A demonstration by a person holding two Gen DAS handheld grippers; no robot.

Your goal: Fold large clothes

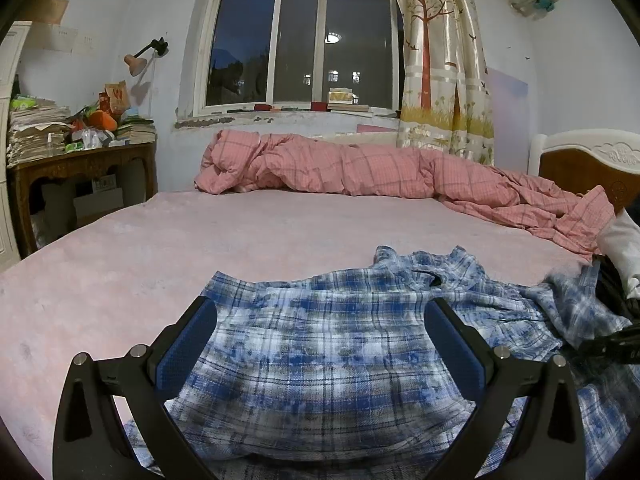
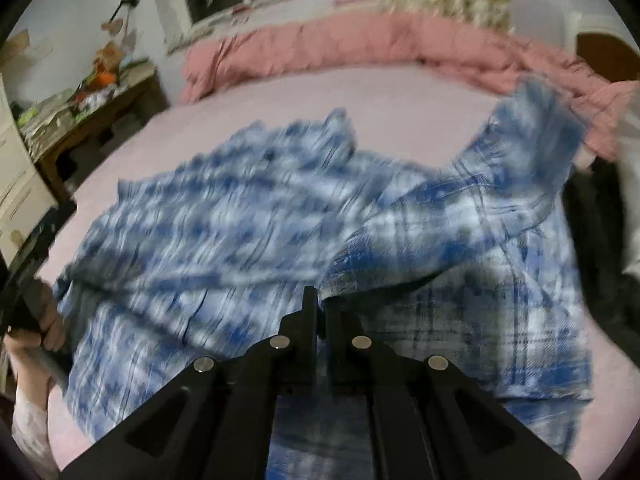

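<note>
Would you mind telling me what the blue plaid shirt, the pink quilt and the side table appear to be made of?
Blue plaid shirt: thin woven fabric, probably cotton; it creases finely and drapes limply, matte.
Pink quilt: padded checked cloth, likely cotton; puffy rolls with soft wrinkles.
Side table: dark wood, seemingly varnished; carved apron and a brown, slightly glossy surface.

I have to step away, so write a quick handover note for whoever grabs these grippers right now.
Left gripper: open, fingers wide apart over the near part of the blue plaid shirt, gripping nothing.
Right gripper: fingers closed on a fold of the shirt's fabric, lifting it; that view is motion-blurred.
The shirt lies spread and rumpled on the pink bed; pink checked quilt is bunched along the far side.
Done: no neat fold visible yet.
Left: flatten the shirt, then fold it.
</note>
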